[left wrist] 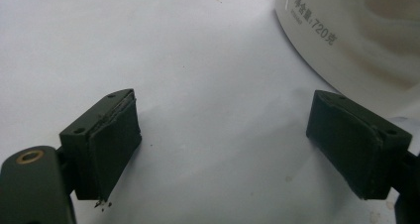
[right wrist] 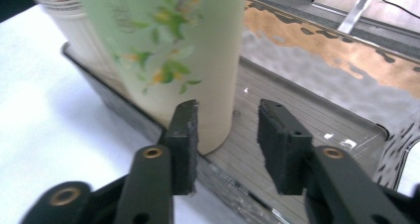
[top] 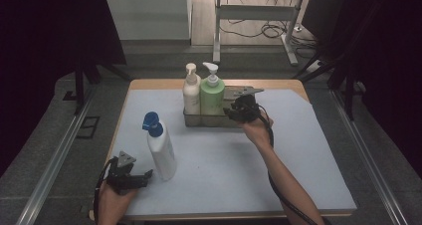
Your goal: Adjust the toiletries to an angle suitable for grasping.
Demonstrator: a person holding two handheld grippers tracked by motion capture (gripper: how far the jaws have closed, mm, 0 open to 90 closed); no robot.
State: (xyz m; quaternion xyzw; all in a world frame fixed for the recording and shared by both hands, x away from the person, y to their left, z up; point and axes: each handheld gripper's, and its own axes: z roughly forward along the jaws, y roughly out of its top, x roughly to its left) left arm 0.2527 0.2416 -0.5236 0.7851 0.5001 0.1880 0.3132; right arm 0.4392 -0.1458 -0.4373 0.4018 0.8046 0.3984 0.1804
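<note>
Hovering at the near rim of the metal tray [top: 195, 120], the right tool [right wrist: 225, 135] has its jaws partly apart with nothing between the pads; the green bottle [right wrist: 183, 50] stands just beyond its left jaw, upright inside the tray, apart from the pads. Beside that bottle, farther left in the tray, stands a cream pump bottle [top: 191, 93], the two touching or nearly so. In the high view the right tool [top: 234, 113] sits at the tray's right half, the hand behind it. Down at the near left corner of the bench [top: 298, 150], the left tool [left wrist: 223, 144] rests with its jaws wide apart over bare surface, gripping nothing. A white bottle with a blue pump [top: 160, 148] stands just to its right, close to one jaw.
</note>
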